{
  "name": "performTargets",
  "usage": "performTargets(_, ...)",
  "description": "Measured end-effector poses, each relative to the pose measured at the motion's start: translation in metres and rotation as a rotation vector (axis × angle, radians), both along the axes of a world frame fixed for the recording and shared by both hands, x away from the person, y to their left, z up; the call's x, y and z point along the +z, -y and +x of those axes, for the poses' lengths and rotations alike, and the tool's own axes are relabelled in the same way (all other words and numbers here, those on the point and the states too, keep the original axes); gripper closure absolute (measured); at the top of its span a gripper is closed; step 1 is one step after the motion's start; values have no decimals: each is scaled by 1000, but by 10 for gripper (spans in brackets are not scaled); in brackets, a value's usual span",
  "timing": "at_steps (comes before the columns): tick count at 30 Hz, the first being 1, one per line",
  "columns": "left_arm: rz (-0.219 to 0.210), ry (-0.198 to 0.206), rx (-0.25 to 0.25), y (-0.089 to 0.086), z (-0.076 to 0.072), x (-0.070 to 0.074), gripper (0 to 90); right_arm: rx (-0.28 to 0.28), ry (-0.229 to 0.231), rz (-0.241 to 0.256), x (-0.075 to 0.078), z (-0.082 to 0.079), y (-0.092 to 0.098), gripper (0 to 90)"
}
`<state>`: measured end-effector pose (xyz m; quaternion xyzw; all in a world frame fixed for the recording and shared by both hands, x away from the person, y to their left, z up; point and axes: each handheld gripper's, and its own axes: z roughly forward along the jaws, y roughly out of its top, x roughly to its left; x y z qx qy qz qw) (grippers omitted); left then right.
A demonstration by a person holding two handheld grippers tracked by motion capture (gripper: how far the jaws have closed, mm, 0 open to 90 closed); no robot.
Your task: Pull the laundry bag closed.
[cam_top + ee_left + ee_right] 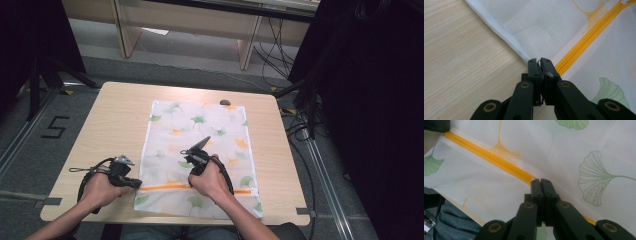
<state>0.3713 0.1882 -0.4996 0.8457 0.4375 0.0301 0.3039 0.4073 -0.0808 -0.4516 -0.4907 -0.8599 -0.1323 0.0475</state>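
Flat on the table (115,125), the mesh bag (200,150) carries its orange zipper (165,187) crosswise along the near end; left gripper (540,61) pinches the zipper's left end, right gripper (540,181) sits clamped mid-zipper

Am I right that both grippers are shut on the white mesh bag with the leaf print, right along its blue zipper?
Not quite: the zipper is orange-yellow, not blue, as the right gripper view shows. The rest holds: the left gripper is shut at the edge of the mesh bag by the zipper's end, and the right gripper is shut on the zipper line.
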Motion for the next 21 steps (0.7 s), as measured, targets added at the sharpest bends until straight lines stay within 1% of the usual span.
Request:
performTargets(1, 0, 0, 0, 0, 0, 0, 869, -17, -18, -4, 1, -1, -1, 900)
performTargets(2, -1, -2, -14, 0, 0, 0, 870, -19, -18, -8, 1, -1, -1, 900)
performTargets(3, -1, -2, -14, 0, 0, 0, 870, -19, -18, -8, 1, -1, -1, 900)
performTargets(4, -3, 0, -10, 0, 0, 0, 870, -35, -14, -25, 0, -2, 0, 900)
performTargets(5, -1, -2, -12, 0, 0, 0, 870, -35, -14, -25, 0, -2, 0, 900)
performTargets(6, -2, -1, -10, 0, 0, 0, 870, -25, -35, -53, 1, 0, 2, 900)
performTargets(7, -2, -1, -11, 0, 0, 0, 870, -37, -36, -28, 1, -1, 2, 900)
performTargets(8, -2, -1, -11, 0, 0, 0, 870, -46, -29, -21, 1, -2, 2, 900)
performTargets(9, -2, -1, -11, 0, 0, 0, 870, -21, 3, -35, 0, -1, 5, 900)
performTargets(10, -2, -1, -11, 0, 0, 0, 870, -21, 3, -35, 0, -1, 5, 900)
performTargets(11, -1, 0, -10, 0, 0, 0, 870, -50, -29, -25, 2, -3, 4, 900)
performTargets(12, 1, 2, -10, 0, 0, 0, 870, -47, -49, -28, 4, -2, 5, 900)
performTargets(13, -1, -2, -11, 0, 0, 0, 870, -39, -57, -20, 4, -2, 7, 900)
performTargets(14, -2, -1, -9, 0, 0, 0, 870, -41, -32, -33, 3, -2, 8, 900)
performTargets(15, -2, -1, -10, 0, 0, 0, 870, -50, -38, -15, 3, -3, 8, 900)
performTargets(16, -2, -1, -10, 0, 0, 0, 870, -57, -30, -33, 3, -3, 8, 900)
performTargets(17, -2, -1, -10, 0, 0, 0, 870, -57, -30, -33, 3, -3, 8, 900)
performTargets(18, -4, -1, -10, 0, 0, 0, 870, -52, -48, -43, 3, -3, 9, 900)
performTargets(19, -4, -1, -10, 0, 0, 0, 870, -3, -18, -44, 2, -1, 13, 900)
performTargets(20, -2, -1, -12, 0, 0, 0, 870, -55, -46, -35, 4, -4, 11, 900)
performTargets(21, -1, -1, -13, 0, 0, 0, 870, -55, -49, -35, 4, -3, 12, 900)
